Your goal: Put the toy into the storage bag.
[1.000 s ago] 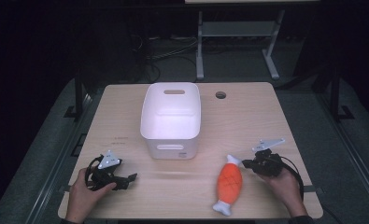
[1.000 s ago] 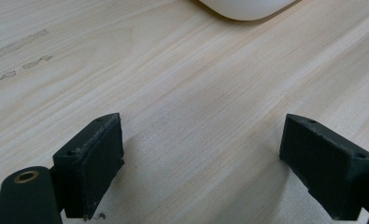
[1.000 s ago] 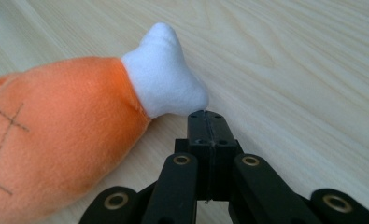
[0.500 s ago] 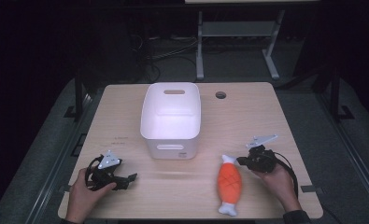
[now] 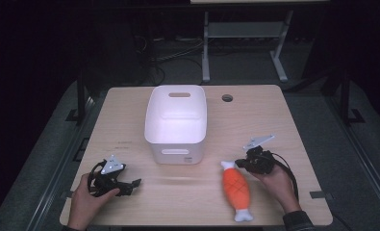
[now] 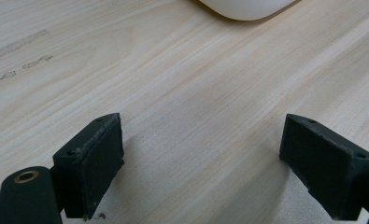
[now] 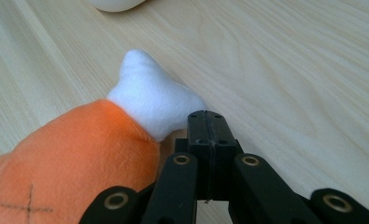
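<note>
At the near left of the table (image 5: 130,115), the left gripper (image 5: 128,185) rested on the wood with its jaws spread wide and nothing between them. A white bin (image 5: 176,122) stood at the centre, farther back. Near right, an orange plush toy (image 5: 236,188) with white ends lay flat. The right gripper (image 5: 239,164), jaws pressed together and empty, sat just beside the toy's far white end.
</note>
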Available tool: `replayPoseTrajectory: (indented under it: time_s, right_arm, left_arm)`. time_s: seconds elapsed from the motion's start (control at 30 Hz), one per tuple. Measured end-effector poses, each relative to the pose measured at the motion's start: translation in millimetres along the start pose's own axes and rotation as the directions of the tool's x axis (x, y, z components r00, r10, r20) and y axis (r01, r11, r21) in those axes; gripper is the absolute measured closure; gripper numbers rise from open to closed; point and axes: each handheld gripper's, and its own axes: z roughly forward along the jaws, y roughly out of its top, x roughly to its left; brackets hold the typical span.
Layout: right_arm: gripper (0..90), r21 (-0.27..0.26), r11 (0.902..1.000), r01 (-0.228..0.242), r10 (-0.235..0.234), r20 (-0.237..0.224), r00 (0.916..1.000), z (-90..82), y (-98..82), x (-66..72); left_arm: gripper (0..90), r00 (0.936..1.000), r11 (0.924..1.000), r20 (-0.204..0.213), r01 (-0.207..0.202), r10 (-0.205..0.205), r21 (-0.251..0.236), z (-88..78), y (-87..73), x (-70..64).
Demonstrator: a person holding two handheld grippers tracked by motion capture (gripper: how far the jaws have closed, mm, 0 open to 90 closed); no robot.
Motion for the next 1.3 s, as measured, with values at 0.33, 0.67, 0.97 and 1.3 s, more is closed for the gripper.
replayPoseTrajectory:
  time_s: [0.33,0.67,0.97,1.3]
  right_arm:
    - [89.8,-0.001,0.9993,0.037,-0.037,-0.022,0.9991,7.7,15.1,7.9]
    - [89.8,0.006,0.9981,0.061,-0.061,-0.055,0.9966,17.1,26.7,17.5]
    - [89.8,0.007,0.9957,0.092,-0.091,-0.081,0.9925,23.9,37.8,28.5]
    - [82.7,0.017,0.9961,0.087,-0.084,-0.105,0.9909,20.8,40.8,32.0]
  left_arm:
    - [12.7,1.0000,1.0000,0.000,0.000,0.000,0.000,0.0,0.0,0.0]
    - [12.7,1.0000,1.0000,0.000,0.000,0.000,0.001,-0.1,0.0,0.0]
    - [12.7,1.0000,1.0000,0.000,0.000,0.000,0.000,0.0,0.0,0.0]
    - [12.7,1.0000,1.0000,-0.001,0.000,0.000,0.000,0.0,0.0,0.0]
